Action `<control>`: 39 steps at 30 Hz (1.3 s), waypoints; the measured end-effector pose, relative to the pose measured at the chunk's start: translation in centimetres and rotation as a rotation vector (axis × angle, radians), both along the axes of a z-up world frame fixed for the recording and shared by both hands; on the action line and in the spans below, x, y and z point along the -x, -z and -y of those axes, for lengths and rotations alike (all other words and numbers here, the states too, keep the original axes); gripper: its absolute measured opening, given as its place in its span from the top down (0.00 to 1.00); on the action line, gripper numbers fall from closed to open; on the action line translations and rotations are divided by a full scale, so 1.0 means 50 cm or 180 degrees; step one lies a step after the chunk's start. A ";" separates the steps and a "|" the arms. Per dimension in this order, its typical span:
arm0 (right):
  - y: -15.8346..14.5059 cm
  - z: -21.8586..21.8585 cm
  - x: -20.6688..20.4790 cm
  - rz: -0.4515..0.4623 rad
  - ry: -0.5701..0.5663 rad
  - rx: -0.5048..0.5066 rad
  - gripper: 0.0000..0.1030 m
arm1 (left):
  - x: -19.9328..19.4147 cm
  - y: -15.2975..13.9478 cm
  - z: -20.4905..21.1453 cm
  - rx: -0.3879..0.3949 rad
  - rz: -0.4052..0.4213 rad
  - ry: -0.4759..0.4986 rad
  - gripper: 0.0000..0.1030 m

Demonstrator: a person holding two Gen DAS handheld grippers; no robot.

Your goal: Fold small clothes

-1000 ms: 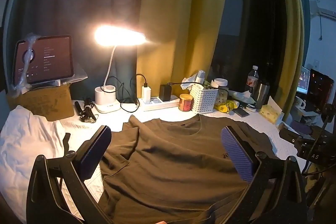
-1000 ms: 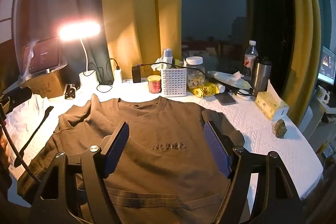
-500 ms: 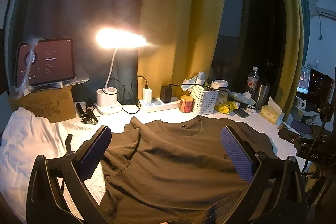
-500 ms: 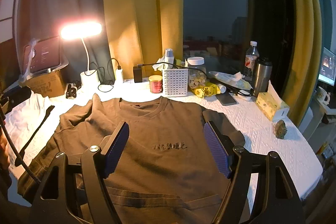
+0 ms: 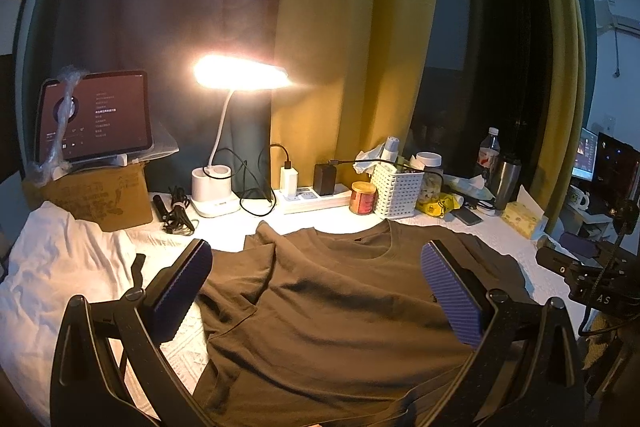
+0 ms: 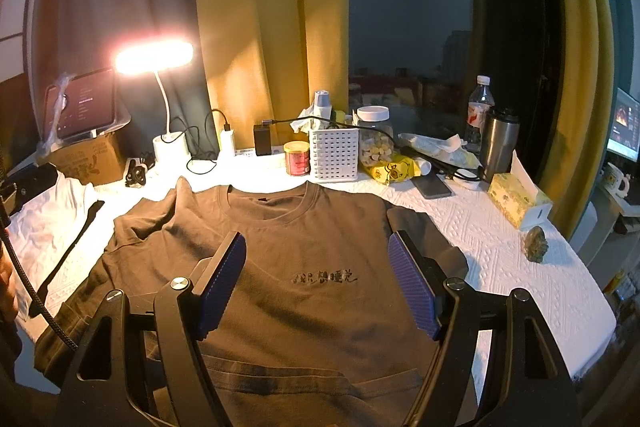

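The brown cotton T-shirt lies collar toward frame top; bare white cloth at right; left gripper and right gripper gape empty.

White-covered table bears a brown T-shirt.

A lit desk lamp stands at the table's back edge before dark and yellow curtains; beside them, a dark window.
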State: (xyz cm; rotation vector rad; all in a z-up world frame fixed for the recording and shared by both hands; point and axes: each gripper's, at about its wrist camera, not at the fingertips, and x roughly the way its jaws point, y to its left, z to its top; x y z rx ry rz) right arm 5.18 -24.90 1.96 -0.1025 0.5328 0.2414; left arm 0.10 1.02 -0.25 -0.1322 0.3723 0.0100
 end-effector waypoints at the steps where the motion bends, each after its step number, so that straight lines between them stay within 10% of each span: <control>1: 0.000 0.000 0.000 0.0002 -0.0003 0.0001 0.25 | 0.001 0.000 0.000 0.0000 0.0001 -0.0005 0.01; 39: 0.003 0.001 -0.001 -0.0038 0.0013 -0.0008 0.25 | -0.005 -0.006 -0.003 0.0008 -0.0018 0.0019 0.01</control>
